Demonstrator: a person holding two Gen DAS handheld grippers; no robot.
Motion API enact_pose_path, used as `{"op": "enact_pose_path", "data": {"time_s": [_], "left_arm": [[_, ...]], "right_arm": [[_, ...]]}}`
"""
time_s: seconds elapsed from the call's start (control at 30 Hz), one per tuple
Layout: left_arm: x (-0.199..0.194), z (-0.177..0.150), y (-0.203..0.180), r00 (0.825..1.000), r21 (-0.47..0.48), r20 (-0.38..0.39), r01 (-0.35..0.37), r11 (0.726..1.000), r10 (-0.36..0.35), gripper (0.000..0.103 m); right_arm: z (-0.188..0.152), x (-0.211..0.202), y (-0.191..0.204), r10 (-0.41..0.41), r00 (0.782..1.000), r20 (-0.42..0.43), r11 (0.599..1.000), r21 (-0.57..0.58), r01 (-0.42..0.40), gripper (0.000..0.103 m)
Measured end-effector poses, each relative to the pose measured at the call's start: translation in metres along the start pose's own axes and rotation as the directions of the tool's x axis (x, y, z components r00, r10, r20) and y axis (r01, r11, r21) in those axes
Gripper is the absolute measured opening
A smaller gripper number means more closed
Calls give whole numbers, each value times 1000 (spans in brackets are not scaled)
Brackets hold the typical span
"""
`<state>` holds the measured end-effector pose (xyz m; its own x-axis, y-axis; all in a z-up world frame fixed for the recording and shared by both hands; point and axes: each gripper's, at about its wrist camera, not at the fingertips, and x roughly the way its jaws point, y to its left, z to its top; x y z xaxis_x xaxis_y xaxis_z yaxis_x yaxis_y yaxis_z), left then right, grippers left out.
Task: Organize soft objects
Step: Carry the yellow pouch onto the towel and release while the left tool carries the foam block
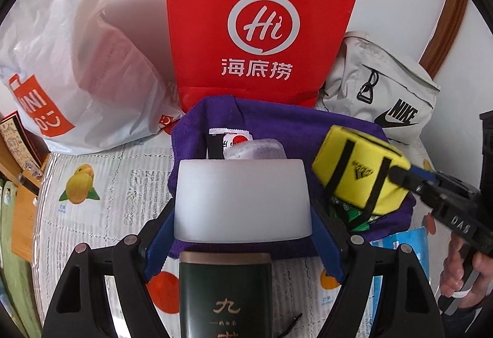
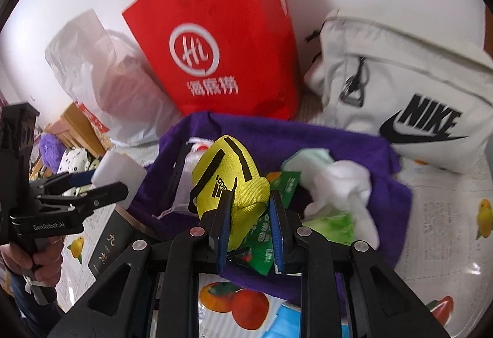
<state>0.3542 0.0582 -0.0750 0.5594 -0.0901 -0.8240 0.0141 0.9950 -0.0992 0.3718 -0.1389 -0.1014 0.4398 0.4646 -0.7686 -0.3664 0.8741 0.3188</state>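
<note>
My left gripper (image 1: 243, 214) is shut on a white sponge block (image 1: 242, 199), held above the near edge of a purple towel (image 1: 277, 119); it also shows in the right wrist view (image 2: 118, 173). My right gripper (image 2: 249, 214) is shut on a yellow Adidas pouch (image 2: 229, 181) and holds it over the purple towel (image 2: 339, 140); the pouch also shows in the left wrist view (image 1: 357, 171). On the towel lie green packets (image 2: 283, 184), crumpled white tissue (image 2: 342, 187) and a plastic-wrapped packet (image 1: 255, 148).
A red paper bag (image 1: 262, 20) stands behind the towel, a white plastic bag (image 1: 71, 60) to its left, a grey Nike bag (image 2: 409, 91) to its right. A dark green box (image 1: 225, 295) lies under the left gripper. A fruit-print tablecloth (image 1: 101, 199) covers the table.
</note>
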Motion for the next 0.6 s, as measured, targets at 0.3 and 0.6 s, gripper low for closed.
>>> {"op": "enact_pose_path", "data": {"time_s": [0.3, 0.6], "left_arm": [[21, 7, -3, 1000, 10, -20, 17, 1000, -17, 79], [47, 13, -18, 997, 41, -64, 37, 998, -34, 79]], "right_arm": [[-2, 36, -1, 1, 995, -95, 1000, 11, 0, 24], [-6, 42, -7, -18, 991, -134, 1000, -14, 16, 32]]}}
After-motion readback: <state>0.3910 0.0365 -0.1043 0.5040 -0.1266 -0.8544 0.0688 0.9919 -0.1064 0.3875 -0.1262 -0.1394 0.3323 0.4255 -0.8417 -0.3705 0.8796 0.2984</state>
